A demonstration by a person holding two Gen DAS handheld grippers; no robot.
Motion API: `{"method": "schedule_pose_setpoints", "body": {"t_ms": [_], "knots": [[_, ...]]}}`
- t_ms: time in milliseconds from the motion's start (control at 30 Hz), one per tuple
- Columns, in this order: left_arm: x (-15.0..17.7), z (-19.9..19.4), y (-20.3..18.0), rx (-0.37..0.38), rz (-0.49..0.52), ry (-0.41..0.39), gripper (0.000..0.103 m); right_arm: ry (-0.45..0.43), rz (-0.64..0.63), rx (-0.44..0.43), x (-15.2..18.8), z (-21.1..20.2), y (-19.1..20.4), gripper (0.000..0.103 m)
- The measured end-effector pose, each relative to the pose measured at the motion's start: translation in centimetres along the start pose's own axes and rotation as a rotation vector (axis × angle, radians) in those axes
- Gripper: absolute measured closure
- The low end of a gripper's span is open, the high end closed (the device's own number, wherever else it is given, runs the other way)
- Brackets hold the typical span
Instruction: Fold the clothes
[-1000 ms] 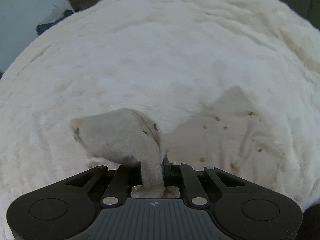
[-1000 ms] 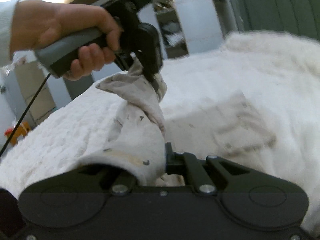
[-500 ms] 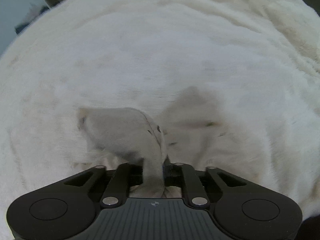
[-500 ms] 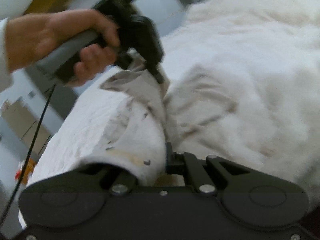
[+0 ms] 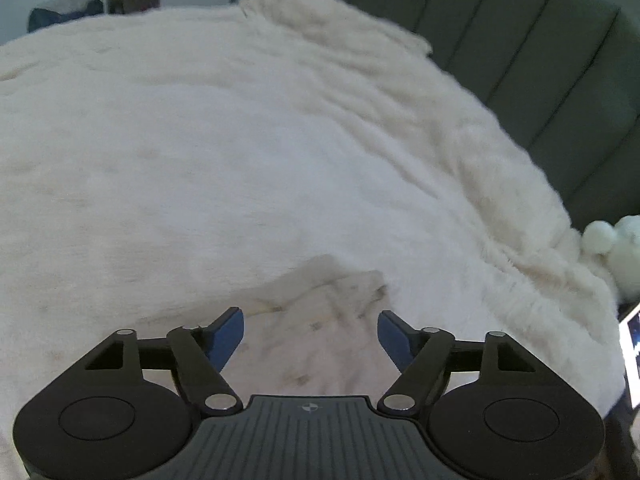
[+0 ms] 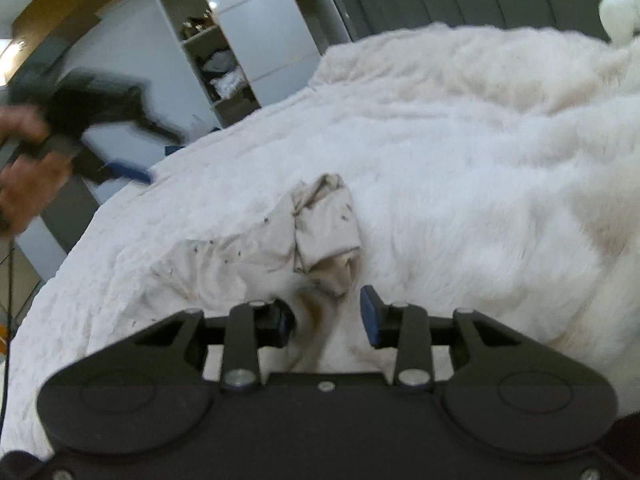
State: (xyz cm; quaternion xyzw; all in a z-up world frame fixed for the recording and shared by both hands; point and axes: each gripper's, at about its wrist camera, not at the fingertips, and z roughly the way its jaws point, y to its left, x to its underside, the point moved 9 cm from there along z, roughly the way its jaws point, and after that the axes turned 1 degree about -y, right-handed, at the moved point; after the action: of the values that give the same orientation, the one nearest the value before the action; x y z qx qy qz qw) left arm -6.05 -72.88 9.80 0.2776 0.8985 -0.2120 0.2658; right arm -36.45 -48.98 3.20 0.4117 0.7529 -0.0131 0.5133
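Cream speckled cloth (image 6: 304, 236) lies crumpled on the white furry blanket (image 6: 460, 184), released. Left gripper (image 5: 311, 334): jaws have just been opening, now wide apart, nothing between the pads; cloth at 12 o'clock below them. Right gripper (image 6: 326, 316): jaws have just been opening, partly apart; a loose fold sits between them, unpressed.

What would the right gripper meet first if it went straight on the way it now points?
Likely the garment: the right gripper stands open, its jaws having just been opening, with the crumpled cloth right ahead on the blanket. Depth is unclear.
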Motion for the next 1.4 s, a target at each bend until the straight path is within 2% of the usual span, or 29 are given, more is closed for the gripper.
{"method": "schedule_pose_setpoints", "body": {"t_ms": [100,167,200,233,267,300,367,467,567,633,667,700,733,767,933,1000,1033,1100,1133,1167,1200,1233,1267,1300,1333,1367,1400], "knots": [[3.3,-2.7,5.6,-0.03,0.012,-0.038,0.03,-0.047,-0.046,-0.007,-1.9,-0.1,-0.5,0.06],[5.5,-3.0,9.8,-0.087,0.034,-0.045,0.03,-0.041,-0.092,-0.029,-3.8,0.5,-0.3,0.059],[5.9,-3.1,10.4,-0.093,0.035,-0.045,0.03,-0.028,-0.109,-0.039,-4.6,1.2,-0.3,0.057],[6.3,-2.7,11.6,-0.072,0.005,-0.041,0.03,0.007,-0.125,-0.057,-6.0,2.8,-0.1,0.054],[6.8,-2.1,12.9,-0.047,-0.031,-0.036,0.03,0.041,-0.142,-0.069,-7.4,4.7,0.0,0.046],[7.3,-1.5,14.2,-0.022,-0.067,-0.031,0.03,0.058,-0.154,-0.069,-8.3,5.9,0.1,0.045],[7.6,-0.1,14.9,0.048,-0.124,-0.022,0.03,0.094,-0.18,-0.047,-10.5,10.1,0.6,0.045],[6.8,2.5,14.5,0.119,-0.141,-0.028,0.03,0.173,-0.183,-0.008,-12.2,16.9,0.8,0.045],[6.2,4.8,14.6,0.117,-0.107,-0.006,0.03,0.259,-0.197,0.049,-11.8,21.1,0.4,0.045],[5.9,7.1,14.8,0.105,-0.087,0.012,0.033,0.309,-0.189,0.081,-11.0,23.4,-0.1,0.049],[6.1,8.2,14.9,0.102,-0.067,0.024,0.051,0.333,-0.174,0.076,-10.5,24.2,-0.4,0.061],[6.3,8.6,14.8,0.091,-0.037,0.025,0.063,0.343,-0.162,0.066,-10.2,24.5,-0.4,0.083],[6.3,8.5,14.7,0.089,-0.019,0.022,0.087,0.348,-0.149,0.054,-10.1,24.4,-0.3,0.092],[6.3,8.2,14.6,0.107,-0.013,0.008,0.101,0.331,-0.141,0.035,-10.3,24.0,0.0,0.092],[6.0,3.2,15.8,0.241,-0.04,-0.142,0.102,0.201,-0.196,-0.097,-12.9,21.2,3.1,0.094],[6.3,0.4,17.4,0.297,-0.104,-0.186,0.102,0.168,-0.203,-0.159,-13.8,20.4,4.5,0.094],[6.4,-0.1,17.8,0.302,-0.114,-0.194,0.102,0.15,-0.194,-0.194,-14.3,20.5,5.4,0.094],[6.7,-0.7,19.4,0.267,-0.148,-0.21,0.102,0.153,-0.2,-0.186,-14.5,21.4,5.8,0.093],[6.9,-0.2,20.7,0.181,-0.181,-0.198,0.102,0.192,-0.226,-0.118,-13.9,23.0,5.3,0.092],[7.0,0.2,21.0,0.144,-0.187,-0.177,0.098,0.247,-0.252,-0.032,-13.0,24.9,4.3,0.086],[7.2,0.5,21.2,0.12,-0.186,-0.155,0.094,0.28,-0.264,0.018,-12.4,25.9,3.6,0.079],[7.3,0.9,21.3,0.096,-0.185,-0.133,0.09,0.322,-0.282,0.091,-11.7,26.7,2.5,0.078],[7.5,0.7,21.2,0.091,-0.184,-0.12,0.09,0.331,-0.296,0.138,-11.4,26.5,1.9,0.078],[7.7,-0.2,21.0,0.1,-0.187,-0.129,0.087,0.303,-0.289,0.124,-11.7,25.4,1.9,0.078],[7.9,-1.2,20.7,0.111,-0.191,-0.143,0.073,0.268,-0.274,0.092,-12.0,23.9,2.0,0.075],[8.3,-2.3,20.5,0.123,-0.192,-0.152,0.057,0.254,-0.262,0.055,-12.2,22.3,2.1,0.068],[8.5,-2.7,20.3,0.129,-0.192,-0.156,0.052,0.254,-0.254,0.024,-12.2,21.1,2.2,0.061]]}}
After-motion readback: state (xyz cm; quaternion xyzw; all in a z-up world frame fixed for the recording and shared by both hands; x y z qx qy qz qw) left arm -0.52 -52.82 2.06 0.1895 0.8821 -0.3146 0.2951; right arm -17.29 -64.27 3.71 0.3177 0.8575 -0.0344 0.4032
